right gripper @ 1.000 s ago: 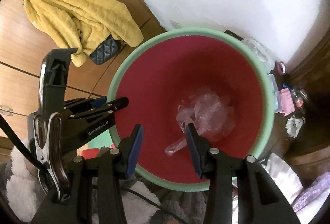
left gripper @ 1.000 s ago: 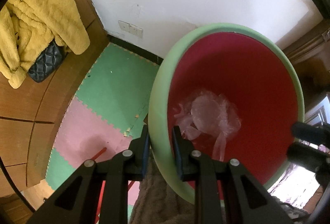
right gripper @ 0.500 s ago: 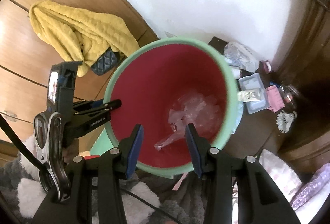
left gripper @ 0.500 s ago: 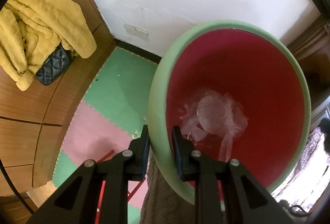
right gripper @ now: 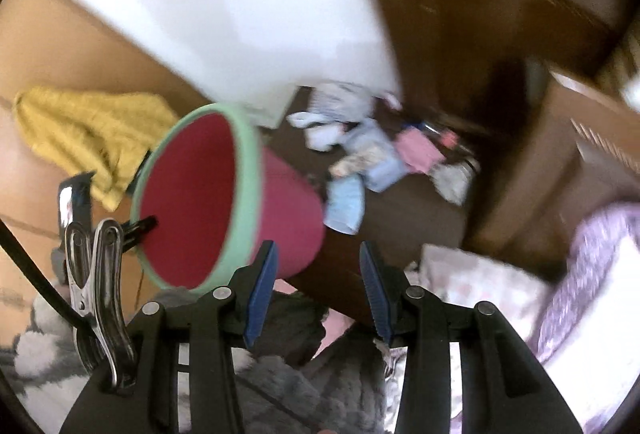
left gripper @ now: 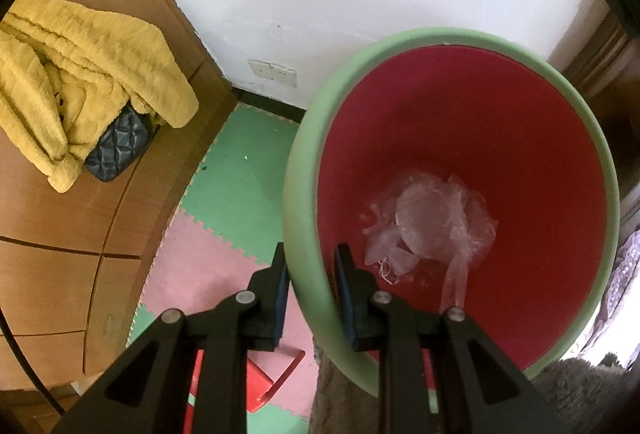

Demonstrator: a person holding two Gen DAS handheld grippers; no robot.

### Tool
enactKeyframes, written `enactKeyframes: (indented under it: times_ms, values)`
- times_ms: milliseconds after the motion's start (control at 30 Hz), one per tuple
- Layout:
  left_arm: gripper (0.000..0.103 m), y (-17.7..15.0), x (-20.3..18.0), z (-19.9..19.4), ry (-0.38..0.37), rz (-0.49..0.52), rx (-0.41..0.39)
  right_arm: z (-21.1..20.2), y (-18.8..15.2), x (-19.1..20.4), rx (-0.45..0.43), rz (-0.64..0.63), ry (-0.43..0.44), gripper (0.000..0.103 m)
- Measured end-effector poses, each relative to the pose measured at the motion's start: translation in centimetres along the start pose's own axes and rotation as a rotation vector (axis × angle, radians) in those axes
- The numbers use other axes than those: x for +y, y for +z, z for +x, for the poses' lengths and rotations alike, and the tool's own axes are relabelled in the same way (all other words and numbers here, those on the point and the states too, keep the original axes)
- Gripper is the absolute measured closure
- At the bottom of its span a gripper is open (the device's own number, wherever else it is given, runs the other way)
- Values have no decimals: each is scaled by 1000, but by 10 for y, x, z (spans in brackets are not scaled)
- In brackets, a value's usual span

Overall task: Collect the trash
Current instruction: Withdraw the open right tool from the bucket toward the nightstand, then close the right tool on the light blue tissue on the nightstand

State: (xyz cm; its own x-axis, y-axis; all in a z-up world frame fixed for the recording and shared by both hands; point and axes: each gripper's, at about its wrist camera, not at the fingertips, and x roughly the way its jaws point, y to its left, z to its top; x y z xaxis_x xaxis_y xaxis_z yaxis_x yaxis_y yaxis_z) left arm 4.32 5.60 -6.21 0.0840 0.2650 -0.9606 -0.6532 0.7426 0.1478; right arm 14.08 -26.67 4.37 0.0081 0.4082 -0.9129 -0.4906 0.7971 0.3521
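A red bin with a green rim (left gripper: 304, 170) is held up off the floor. My left gripper (left gripper: 310, 286) is shut on its near rim, one finger outside and one inside. Crumpled clear plastic trash (left gripper: 432, 226) lies in the bin's bottom. In the right wrist view the bin (right gripper: 248, 174) hangs at the left, with the left gripper's finger on its rim. My right gripper (right gripper: 318, 288) is open and empty, to the right of the bin, above a dark brown table (right gripper: 400, 218). Several scattered items (right gripper: 372, 154), some blue, pink and white, lie on that table; the view is blurred.
A yellow towel (left gripper: 80, 82) and a dark quilted bag (left gripper: 116, 150) hang on a wooden cabinet at the left. Green and pink foam mats (left gripper: 236, 186) cover the floor below. A red object (left gripper: 260, 382) lies on the mats. Wooden furniture (right gripper: 560, 162) and pale bedding (right gripper: 500, 294) are at the right.
My right gripper has swung out from over the bin to the right, toward the cluttered dark table, still open. My left gripper keeps its hold on the bin's rim.
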Motion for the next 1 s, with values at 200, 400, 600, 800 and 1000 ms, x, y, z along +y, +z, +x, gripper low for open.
enactKeyframes:
  times_ms: [200, 400, 600, 800, 1000]
  values:
    - [80, -2, -3, 1, 18, 17, 2, 2, -21, -61, -24, 169, 3, 60]
    - [79, -5, -1, 3, 0, 10, -8, 22, -35, -96, -21, 264, 50, 60]
    - [79, -4, -3, 4, 20, 15, 14, 69, -49, -130, 33, 400, 82, 53]
    - [79, -3, -2, 5, 8, -2, 23, 128, -66, -159, 145, 551, 94, 53]
    - [79, -5, -4, 5, 22, 12, 15, 181, -63, -160, 241, 568, 73, 53]
